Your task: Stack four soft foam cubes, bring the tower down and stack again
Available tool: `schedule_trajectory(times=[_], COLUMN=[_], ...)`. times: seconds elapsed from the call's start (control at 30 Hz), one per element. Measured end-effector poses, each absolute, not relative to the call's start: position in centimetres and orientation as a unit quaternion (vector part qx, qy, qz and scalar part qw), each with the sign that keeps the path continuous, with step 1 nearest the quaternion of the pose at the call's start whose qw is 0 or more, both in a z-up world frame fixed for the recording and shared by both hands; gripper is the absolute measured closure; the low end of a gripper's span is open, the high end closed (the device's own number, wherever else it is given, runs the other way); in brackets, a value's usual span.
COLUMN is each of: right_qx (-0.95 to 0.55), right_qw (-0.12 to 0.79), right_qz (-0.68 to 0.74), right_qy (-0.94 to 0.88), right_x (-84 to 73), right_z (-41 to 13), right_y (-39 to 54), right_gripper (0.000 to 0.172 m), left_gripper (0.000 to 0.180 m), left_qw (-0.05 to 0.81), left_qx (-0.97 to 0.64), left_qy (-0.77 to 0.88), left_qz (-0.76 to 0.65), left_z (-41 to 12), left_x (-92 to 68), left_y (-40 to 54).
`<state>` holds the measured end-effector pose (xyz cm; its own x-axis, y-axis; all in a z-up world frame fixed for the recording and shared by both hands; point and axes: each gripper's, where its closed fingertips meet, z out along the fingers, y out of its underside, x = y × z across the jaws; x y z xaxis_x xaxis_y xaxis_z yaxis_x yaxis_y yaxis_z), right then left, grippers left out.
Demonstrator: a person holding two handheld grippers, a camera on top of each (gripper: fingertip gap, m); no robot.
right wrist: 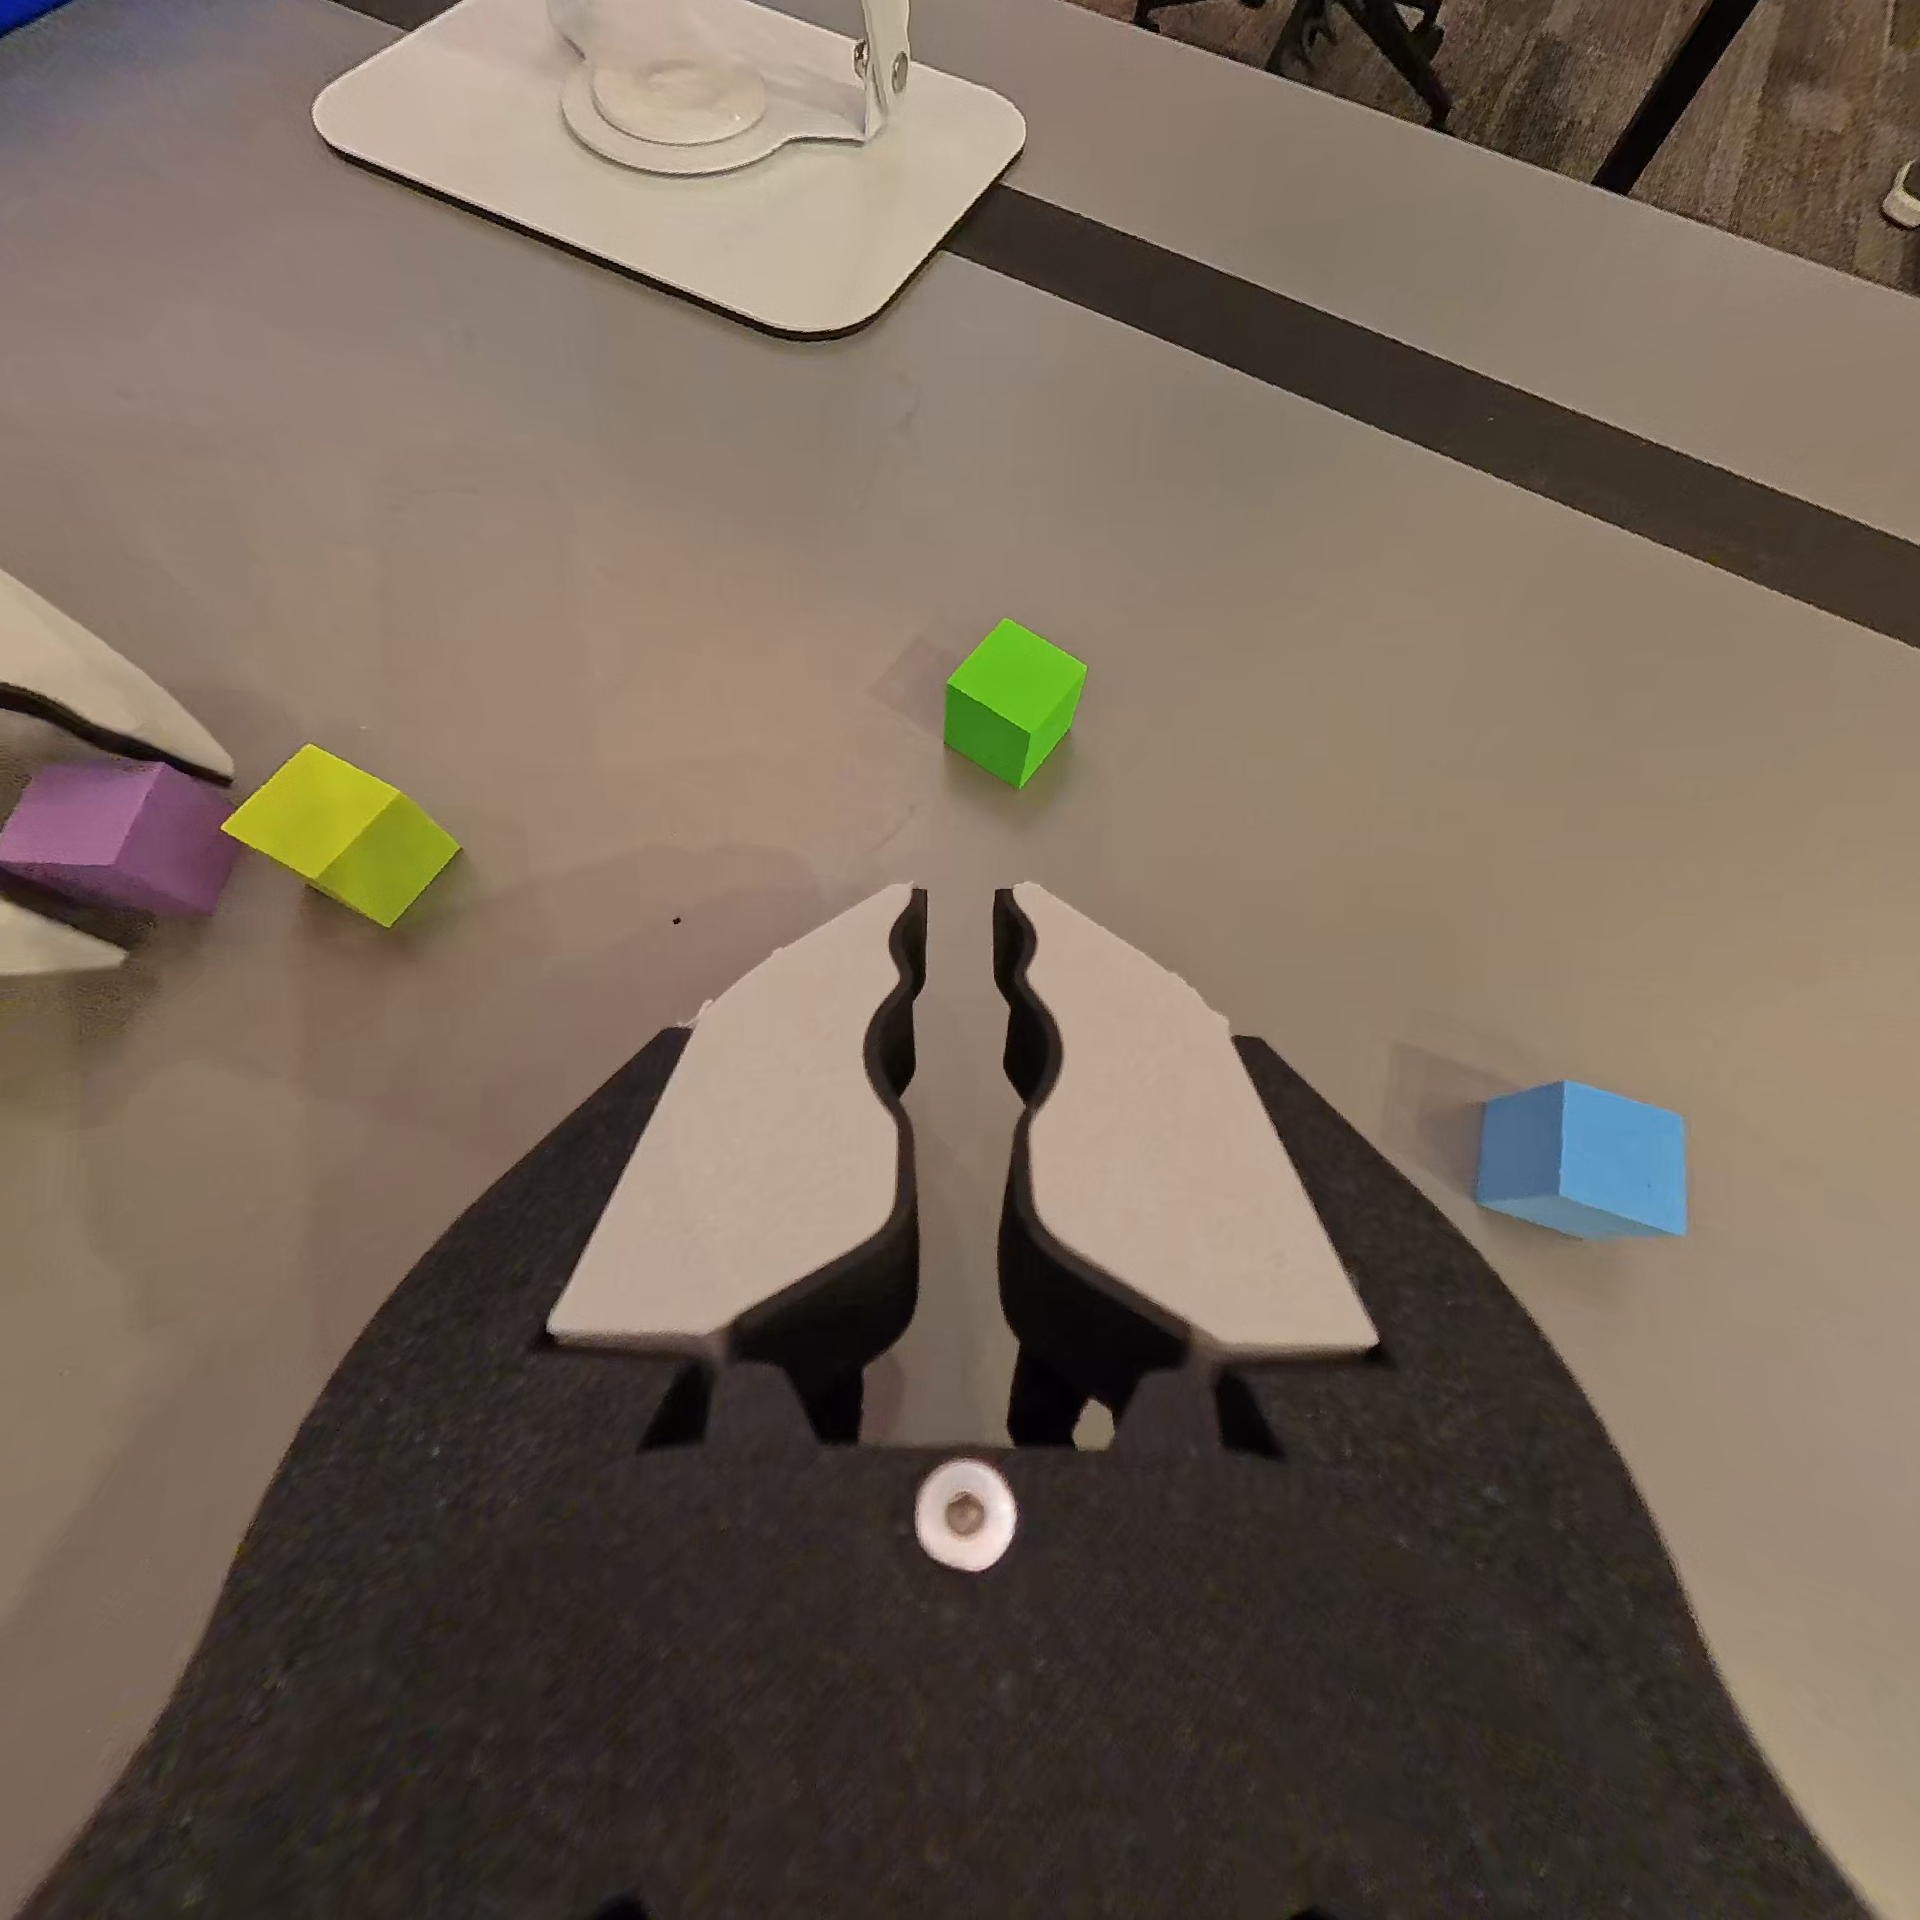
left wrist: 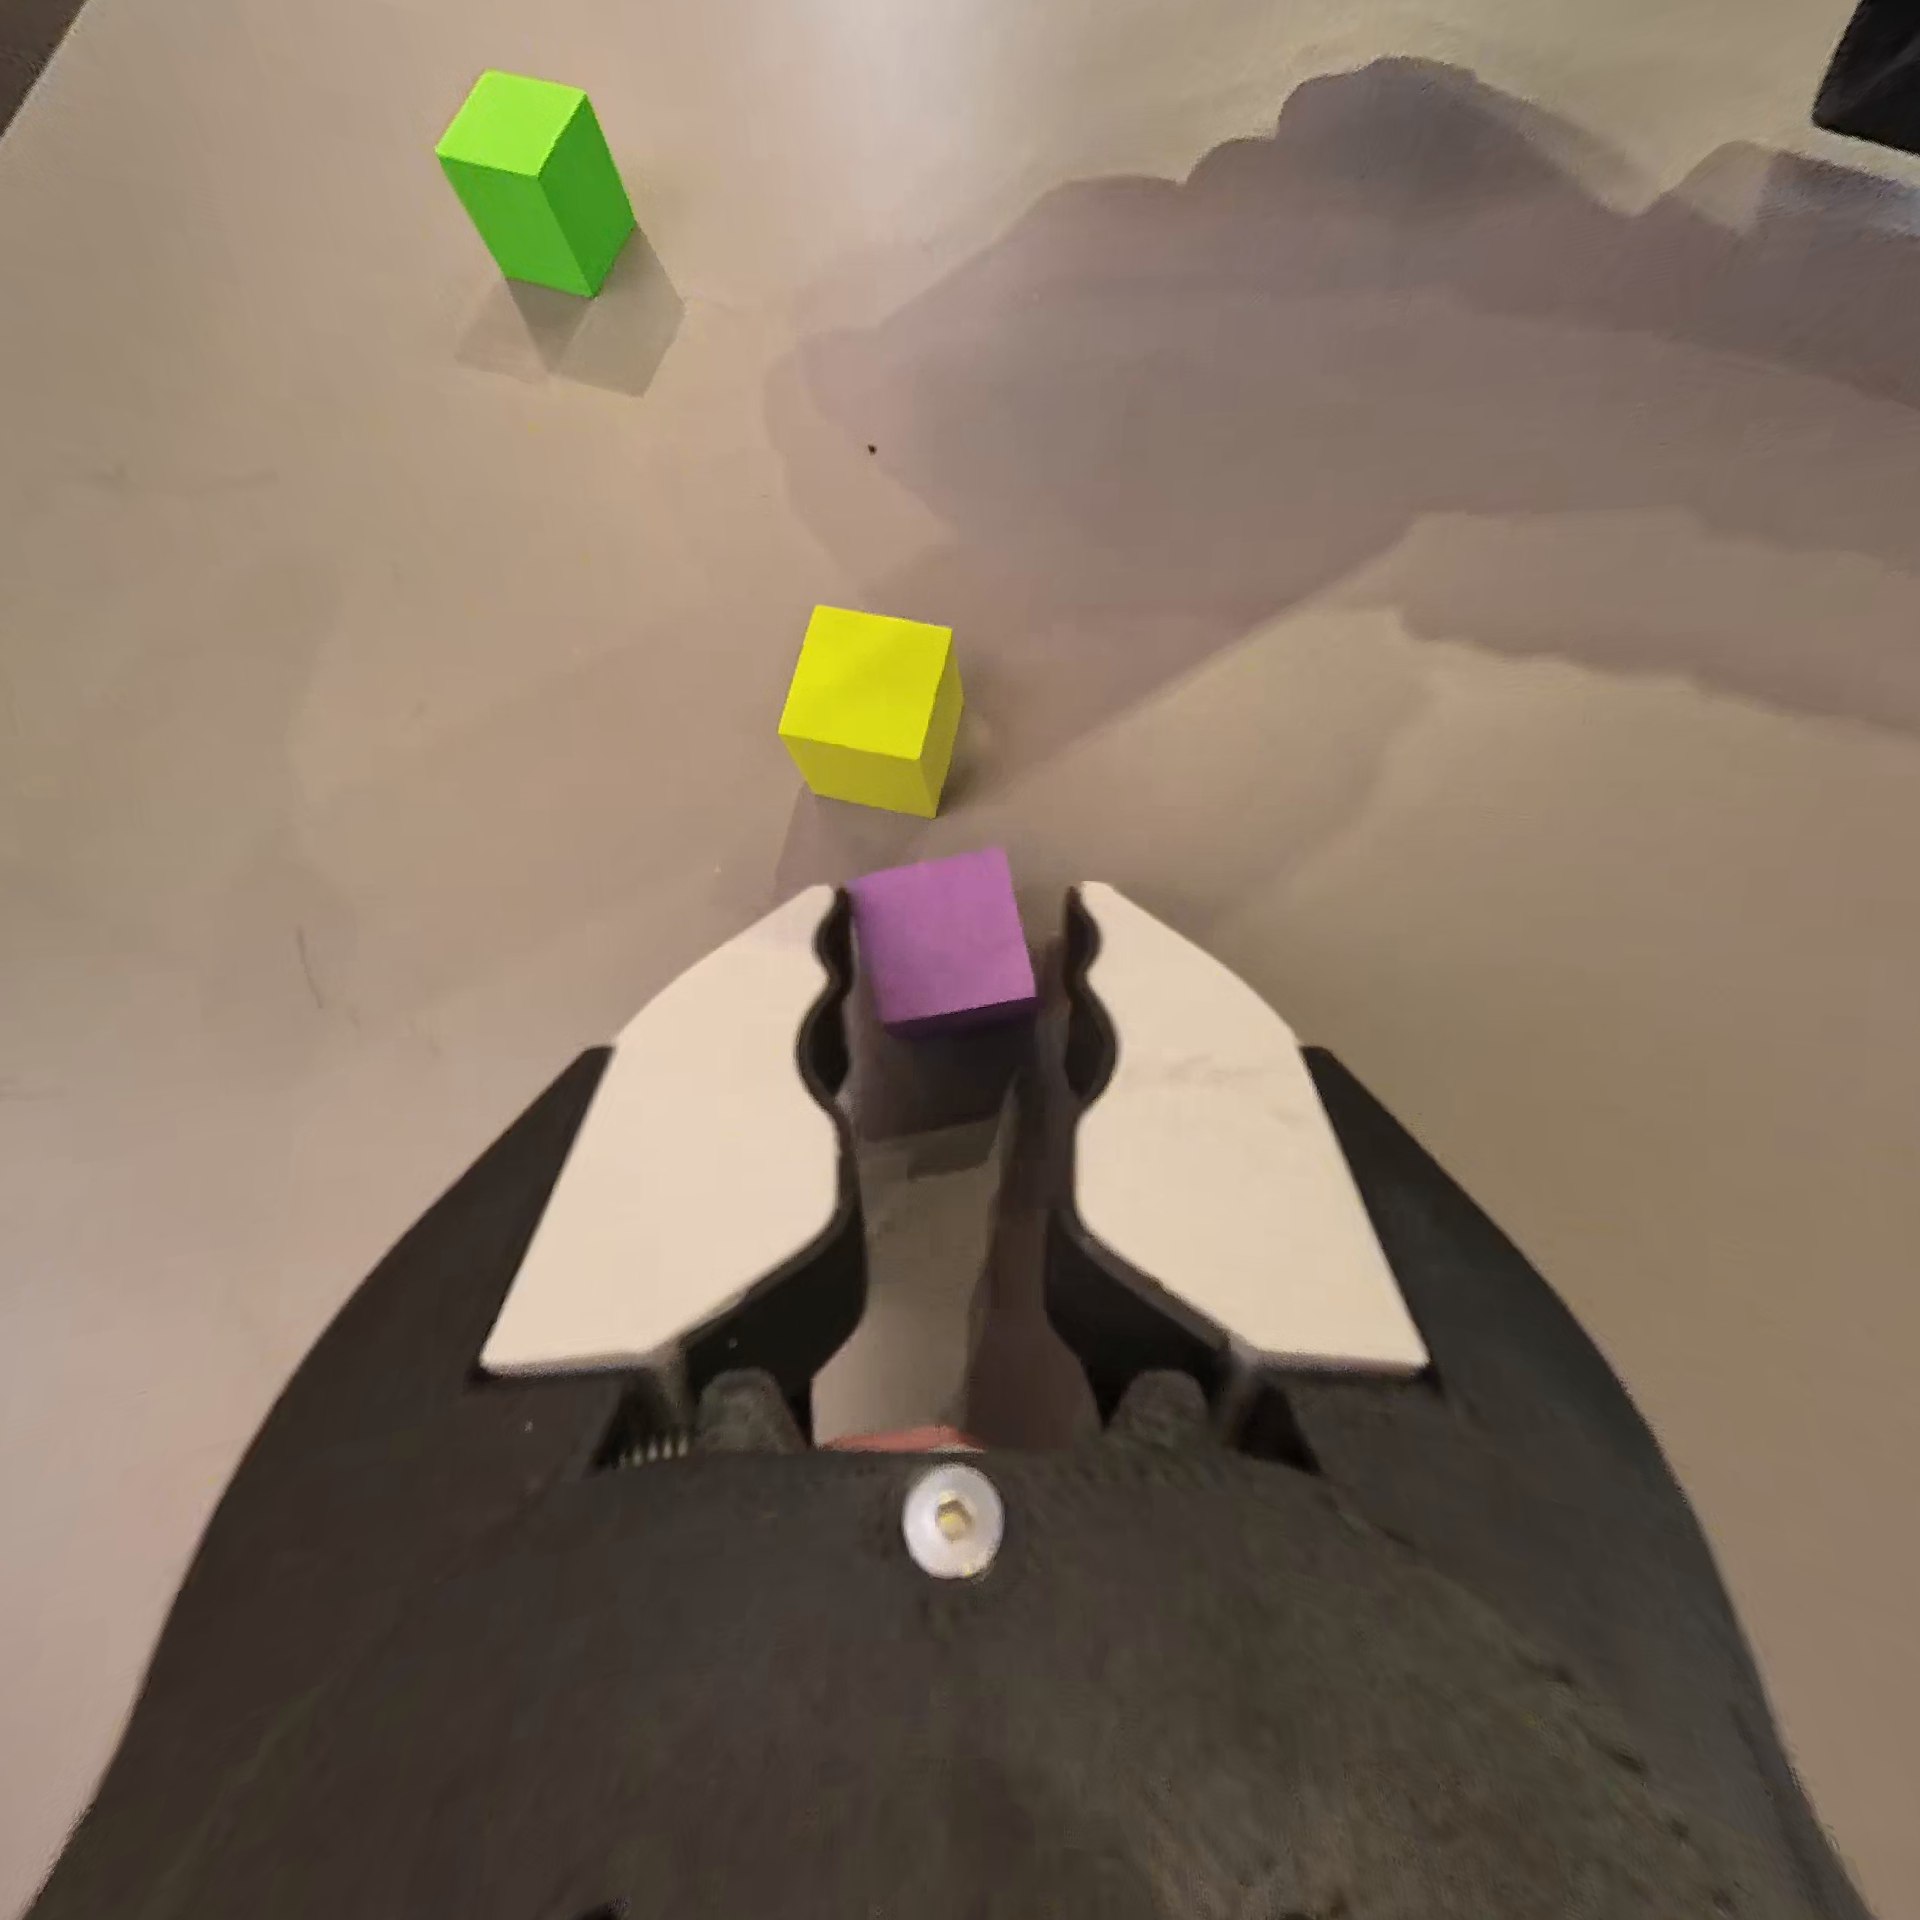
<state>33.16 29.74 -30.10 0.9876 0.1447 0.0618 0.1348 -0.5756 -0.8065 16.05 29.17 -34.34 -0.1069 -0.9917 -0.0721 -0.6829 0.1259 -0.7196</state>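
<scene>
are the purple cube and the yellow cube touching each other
Apart. The left wrist view shows bare table between the purple cube and the yellow cube.

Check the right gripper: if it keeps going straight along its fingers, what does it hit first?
Probably the green cube: it sits just right of the line ahead of the right gripper, whose jaws hold nothing, with bare table between. Depth is unclear, so it might pass close by instead.

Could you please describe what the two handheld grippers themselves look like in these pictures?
Both match. The left gripper and right gripper each have a rough, matte black, fan-shaped body with a white washer and screw at its middle. Two flat, pale grey fingers taper forward, each lined inside with a wavy black pad. No cables or sleeves show.
</scene>
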Motion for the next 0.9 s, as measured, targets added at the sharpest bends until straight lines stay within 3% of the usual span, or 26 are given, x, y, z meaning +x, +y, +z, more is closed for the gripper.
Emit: schedule_trajectory(times=[0.07,0.73,0.83,0.9], right_qx=[-0.888,-0.893,-0.892,-0.890], right_qw=[0.453,0.437,0.436,0.439], right_qz=[0.006,-0.007,-0.011,-0.009], right_qy=[-0.079,-0.108,-0.117,-0.123], right_x=[33.1,31.6,31.2,30.8], right_z=[-30.2,-30.8,-30.8,-30.7], right_y=[29.8,30.1,30.2,30.3], right_gripper=[0.160,0.159,0.158,0.157], left_gripper=[0.150,0.150,0.145,0.130], left_qw=[0.297,0.286,0.277,0.286], left_qx=[-0.608,-0.615,-0.615,-0.612], left_qy=[0.688,0.687,0.686,0.685], left_qz=[-0.262,-0.261,-0.272,-0.273], left_z=[-34.3,-33.8,-34.5,-34.3], left_x=[16.0,6.9,7.1,7.3], left_y=[29.4,33.3,33.1,33.2])
